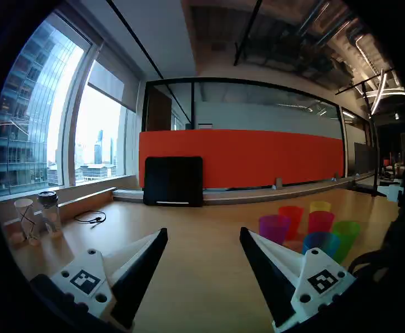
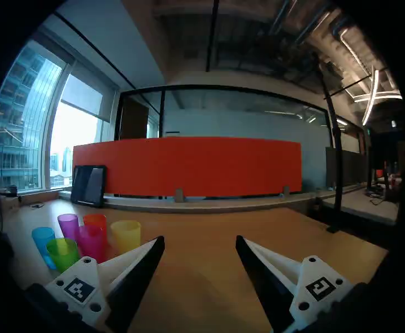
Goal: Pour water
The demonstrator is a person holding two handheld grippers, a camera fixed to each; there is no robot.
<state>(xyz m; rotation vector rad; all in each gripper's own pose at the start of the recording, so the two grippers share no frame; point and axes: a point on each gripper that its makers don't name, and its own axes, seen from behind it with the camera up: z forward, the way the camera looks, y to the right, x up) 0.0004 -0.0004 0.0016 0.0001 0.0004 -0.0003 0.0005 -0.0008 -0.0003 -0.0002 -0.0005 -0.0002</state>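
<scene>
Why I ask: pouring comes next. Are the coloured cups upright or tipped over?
Upright. The coloured cups stand on their bases on the table, open rims up. Whether they hold water: cannot tell.

A long wooden counter (image 1: 202,266) is seen running toward an orange partition (image 1: 241,158), above which a glazed wall framed in black (image 1: 258,105) is set. Tall windows (image 1: 30,127) are ranged along the left side, and daylight is admitted through them; high-rise buildings are seen outside. A grey roller blind (image 1: 111,83) is drawn partway down over one pane. A dark flat panel (image 1: 173,180) is leaned against the partition. The ceiling is left open, with pipes and ducts (image 1: 319,39) exposed, and lit strip lamps (image 1: 379,91) are hung at the right. In the right gripper view a second desk (image 2: 363,208) is seen beyond a black post (image 2: 335,166).
</scene>
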